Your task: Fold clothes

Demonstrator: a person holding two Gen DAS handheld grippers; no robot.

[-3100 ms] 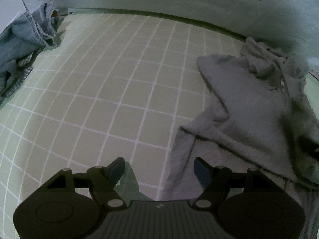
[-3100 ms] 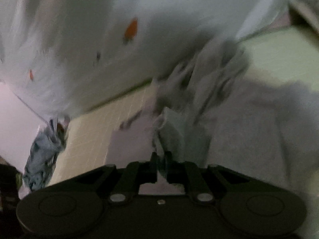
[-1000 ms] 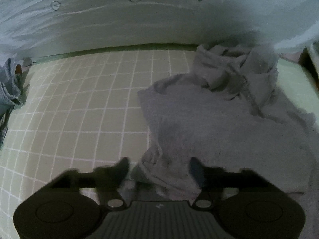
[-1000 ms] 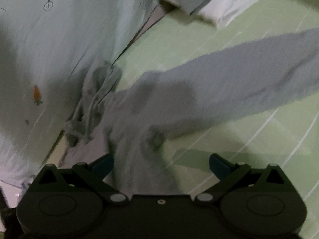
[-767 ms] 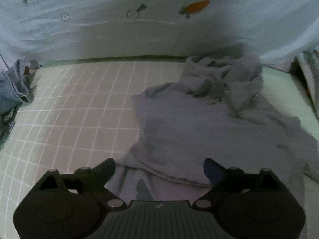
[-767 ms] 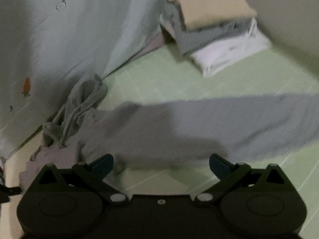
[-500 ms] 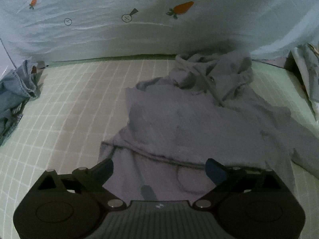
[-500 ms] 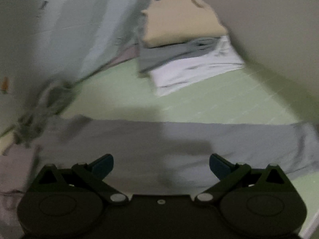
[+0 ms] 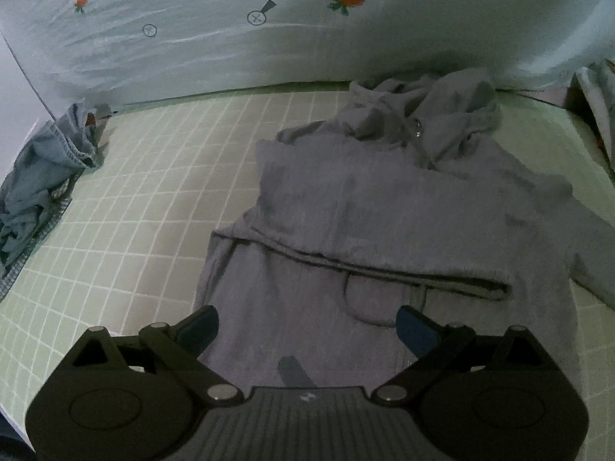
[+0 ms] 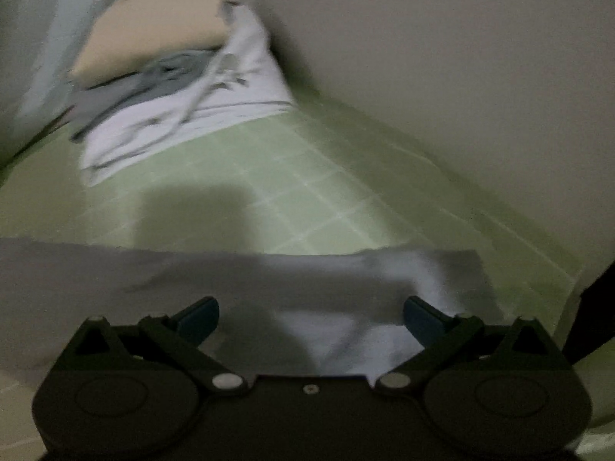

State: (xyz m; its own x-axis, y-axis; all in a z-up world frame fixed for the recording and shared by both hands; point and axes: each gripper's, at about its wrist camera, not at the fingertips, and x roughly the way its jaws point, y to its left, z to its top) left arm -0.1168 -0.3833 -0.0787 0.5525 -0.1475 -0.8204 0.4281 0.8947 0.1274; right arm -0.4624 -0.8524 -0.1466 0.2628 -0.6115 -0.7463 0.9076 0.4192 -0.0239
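With both grippers empty, grey hoodie (image 9: 384, 207) lies spread on the green grid mat (image 9: 153, 199), hood bunched at 12 o'clock against the carrot-print sheet (image 9: 269, 38), hem at 6 o'clock under the left gripper (image 9: 307, 324). Left jaws have just been opening; they stand wide apart, hoodie fabric below them, nothing pinched. Right gripper (image 10: 311, 317) jaws also wide apart, above the outstretched sleeve (image 10: 346, 280), cuff toward 3 o'clock.

Risks, my read:
- Hem is doubled over into a ridge across the body; folding over it locks in a lump.
- Hood is crumpled, drawstring loose; it may bulk up the fold.
- Right view is motion-blurred; a fast grab could miss the cuff or pinch the mat too.
- Folded stack (image 10: 173, 65) sits at 11 o'clock of the sleeve; a swung sleeve could clip it.
- Denim pile (image 9: 42, 176) at 9 o'clock, well apart, low risk.

No readable text or brand; only carrot and small round motifs on the sheet.
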